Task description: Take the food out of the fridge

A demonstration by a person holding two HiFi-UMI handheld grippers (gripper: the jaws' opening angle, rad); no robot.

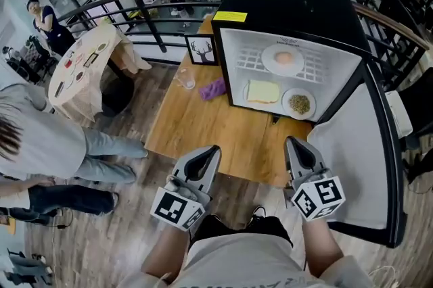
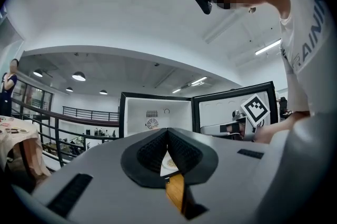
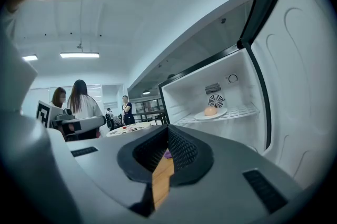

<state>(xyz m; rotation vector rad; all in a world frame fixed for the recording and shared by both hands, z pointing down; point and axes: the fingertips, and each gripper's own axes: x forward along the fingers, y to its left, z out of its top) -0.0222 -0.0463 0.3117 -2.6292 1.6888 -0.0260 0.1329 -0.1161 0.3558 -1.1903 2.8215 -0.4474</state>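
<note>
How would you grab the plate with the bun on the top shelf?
I'd pinch the front rim of the plate, coming straight in through the open front of the fridge: it lies flat on the shelf, and the bun sits centred, leaving the rim bare.

Head view: overhead, facing steeply down across the table (image 1: 203, 124) into the open fridge (image 1: 291, 9), at moderate range. Left gripper view: low, near table level, facing the fridge head-on from farther back. Right gripper view: low, close beside the fridge door (image 3: 300, 60), angled up into the cabinet. All 3 views share the fridge interior.
</note>
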